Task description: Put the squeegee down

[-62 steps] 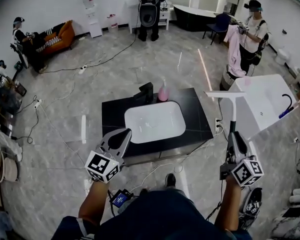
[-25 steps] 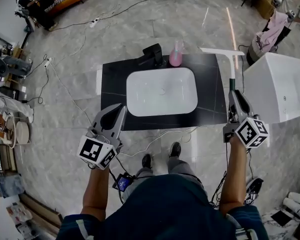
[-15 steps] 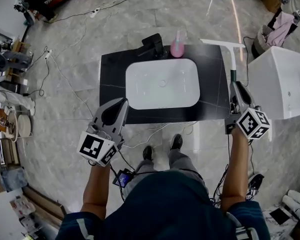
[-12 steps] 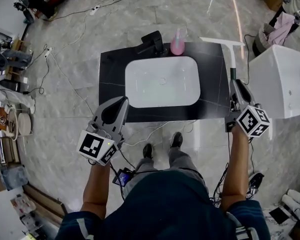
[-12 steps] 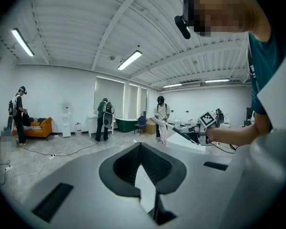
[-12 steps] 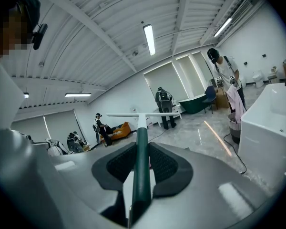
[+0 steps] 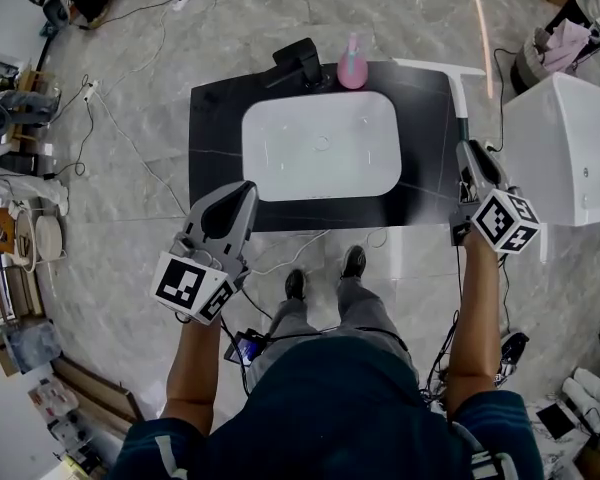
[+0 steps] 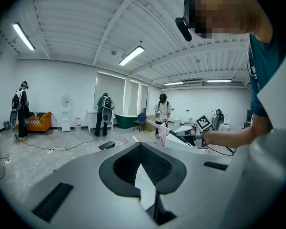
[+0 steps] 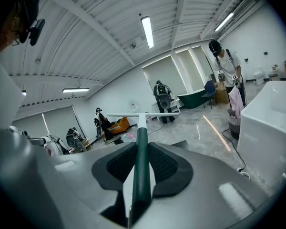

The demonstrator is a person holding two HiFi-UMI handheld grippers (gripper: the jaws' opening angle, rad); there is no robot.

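Right gripper [image 7: 467, 148]: jaws clamped on the dark green handle of the squeegee [image 7: 459, 98], with the grip low on the handle. The handle runs straight out from the jaws, and the white blade lies crosswise at the far end.

Squeegee position: right of the sink [image 7: 255, 158], over the right edge of the black bench [image 7: 215, 138], not yet set down. The blade is near the far right corner, just right of the pink bottle [image 7: 352, 68]. Contact with the bench cannot be judged from above.

Left gripper [image 7: 242, 190]: jaws together, nothing between them, left of the sink on the near side.

Step in hand, judged: lower it level so blade and handle land together on bare bench right of the sink. Keep the blade clear of the bottle and keep the whole length on the bench. Open the jaws only once it rests.
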